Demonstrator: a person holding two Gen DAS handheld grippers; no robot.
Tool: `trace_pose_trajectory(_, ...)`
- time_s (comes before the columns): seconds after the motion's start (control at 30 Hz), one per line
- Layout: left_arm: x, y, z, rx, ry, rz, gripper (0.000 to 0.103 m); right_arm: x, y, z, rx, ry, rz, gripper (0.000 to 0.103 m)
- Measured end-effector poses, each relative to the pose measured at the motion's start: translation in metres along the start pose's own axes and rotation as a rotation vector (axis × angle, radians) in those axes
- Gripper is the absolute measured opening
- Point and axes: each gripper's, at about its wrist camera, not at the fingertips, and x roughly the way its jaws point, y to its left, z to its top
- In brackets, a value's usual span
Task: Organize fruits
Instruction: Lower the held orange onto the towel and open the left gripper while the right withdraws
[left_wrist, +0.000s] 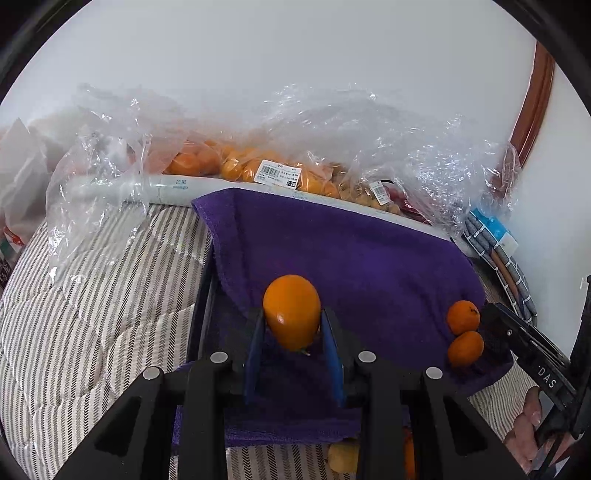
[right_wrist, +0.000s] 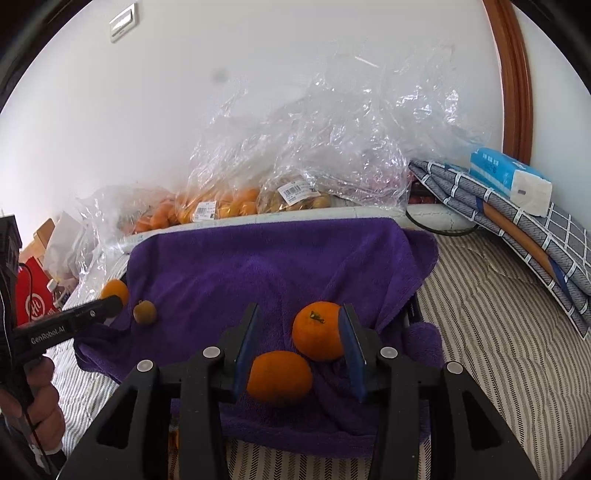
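Clamping an orange fruit (left_wrist: 291, 312), the left gripper (left_wrist: 291, 328) readies placement; right gripper (right_wrist: 299, 347) gapes loosely around two tangerines (right_wrist: 319, 330) at twelve o'clock.

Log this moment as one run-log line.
left tongs: shut on orange fruit | right tongs: open over two oranges | purple towel

Your surroundings: plain white wall (right_wrist: 258, 92) in even daylight, wall switch plate (right_wrist: 123, 21) upper left, curved brown wooden frame (right_wrist: 515, 81) on the right, striped quilted bedding (right_wrist: 498, 332) below, folded checked blanket (right_wrist: 546, 251) against the wall.
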Motion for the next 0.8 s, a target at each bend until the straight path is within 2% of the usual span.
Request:
trace_pose_trajectory(0.03, 0.002, -0.001, -0.001, -0.002, 0.009, -0.013, 0.029, -0.003, -0.002, 0.001, 0.007, -0.011, 0.006, 0.050)
trace_pose_trajectory(0.2, 0.007, -0.005, -0.005, -0.001, 0.044, -0.050, 0.029, -0.015, -0.008, 0.005, 0.029, -0.058, 0.006, 0.057)
trace_pose_trajectory(0.6, 0.014, -0.016, -0.012, 0.032, 0.083, -0.060, 0.029, -0.015, -0.009, 0.005, 0.050, -0.052, 0.023, 0.058)
trace_pose_trajectory(0.8, 0.011, -0.015, -0.012, 0.029, 0.066, -0.060, 0.029, -0.014, -0.010, 0.005, 0.054, -0.040, 0.018, 0.060)
